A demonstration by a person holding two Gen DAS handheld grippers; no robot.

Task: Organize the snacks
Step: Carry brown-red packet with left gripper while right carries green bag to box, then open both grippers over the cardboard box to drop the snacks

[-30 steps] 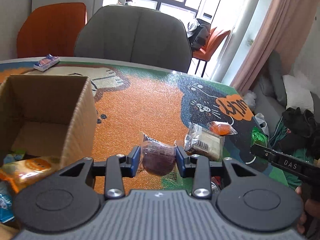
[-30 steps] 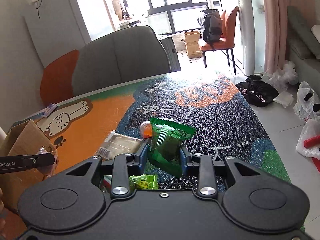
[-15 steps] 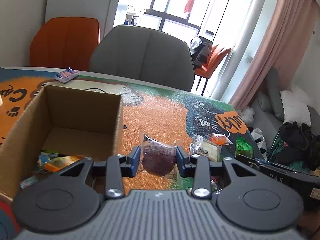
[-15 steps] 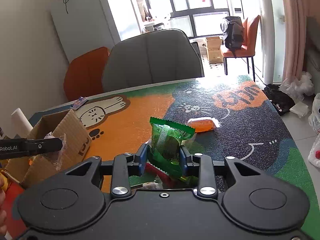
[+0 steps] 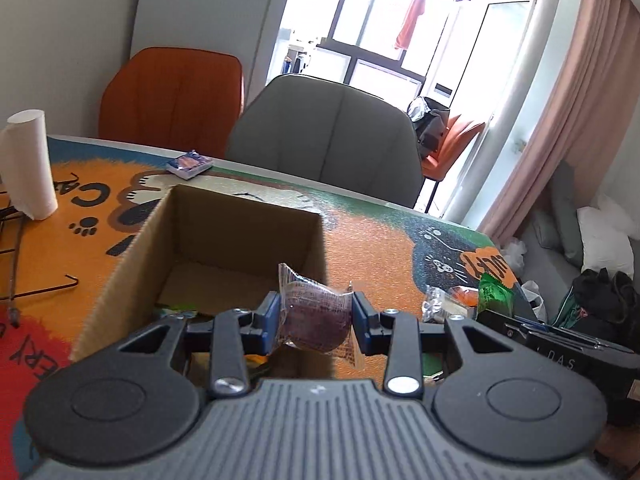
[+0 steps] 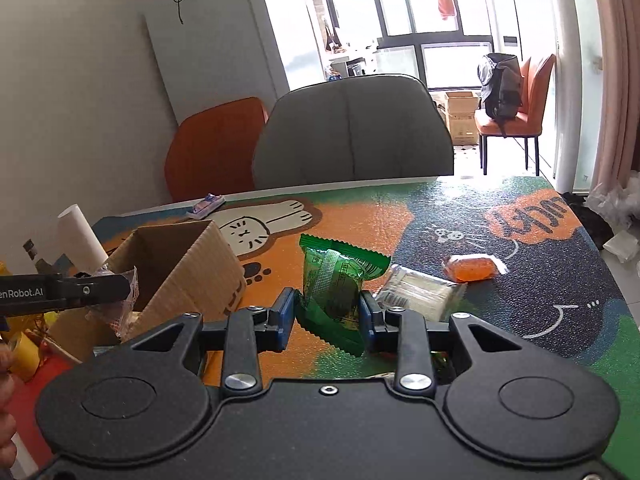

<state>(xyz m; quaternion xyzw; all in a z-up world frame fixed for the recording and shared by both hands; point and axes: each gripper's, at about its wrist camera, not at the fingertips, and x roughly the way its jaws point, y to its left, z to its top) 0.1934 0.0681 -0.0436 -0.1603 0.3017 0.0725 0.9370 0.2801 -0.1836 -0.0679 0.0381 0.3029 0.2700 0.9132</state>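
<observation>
Left wrist view: left gripper (image 5: 314, 316) clamped on purple snack (image 5: 314, 314), raised over near edge of cardboard box (image 5: 132, 256); step: carrying to box; next: forward over opening, then release; since earlier: box nearer, more central.
Right wrist view: right gripper (image 6: 329, 310) clamped on green packet (image 6: 334, 284) above table (image 6: 540, 292), right of box; since earlier: higher, closer to box.

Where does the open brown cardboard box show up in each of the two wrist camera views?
Left wrist view: the open brown cardboard box fills the centre-left, just beyond the left gripper.
Right wrist view: it sits at lower left.
Shared landmark: the grey upholstered chair behind the table.
</observation>
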